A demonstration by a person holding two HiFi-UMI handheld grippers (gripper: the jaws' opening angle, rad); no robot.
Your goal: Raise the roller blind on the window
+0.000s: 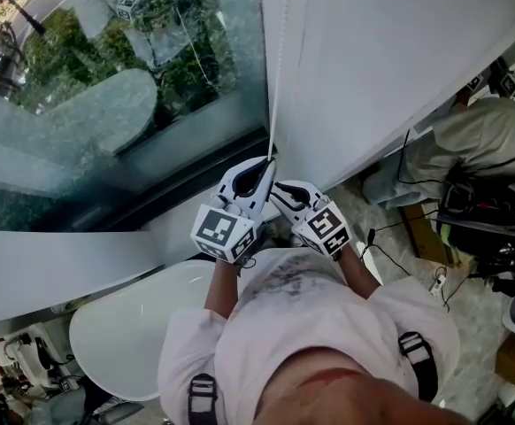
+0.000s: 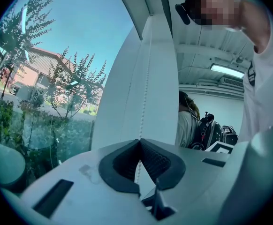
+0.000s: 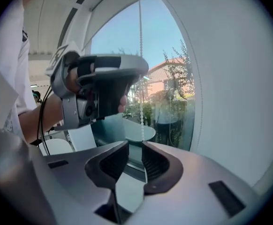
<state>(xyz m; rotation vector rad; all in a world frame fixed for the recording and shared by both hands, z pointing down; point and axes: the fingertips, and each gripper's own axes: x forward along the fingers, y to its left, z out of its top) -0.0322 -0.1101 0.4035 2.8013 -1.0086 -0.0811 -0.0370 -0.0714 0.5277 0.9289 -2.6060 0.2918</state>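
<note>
By one window (image 1: 107, 104), left tongs (image 2: 139, 142) clamp one bead chain (image 2: 143, 102); right tongs (image 3: 134, 148) gape.

Roller blind (image 1: 399, 60) and bead chain (image 1: 279, 60) are showing white. Left gripper (image 1: 267, 164) and right gripper (image 1: 277, 190) are showing pale grey w/ blk jaws, blk-&-wht square markers.

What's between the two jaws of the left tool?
The bead chain of the roller blind: the left gripper view shows the left tool shut on it, the chain running up from the jaw tips.
</note>
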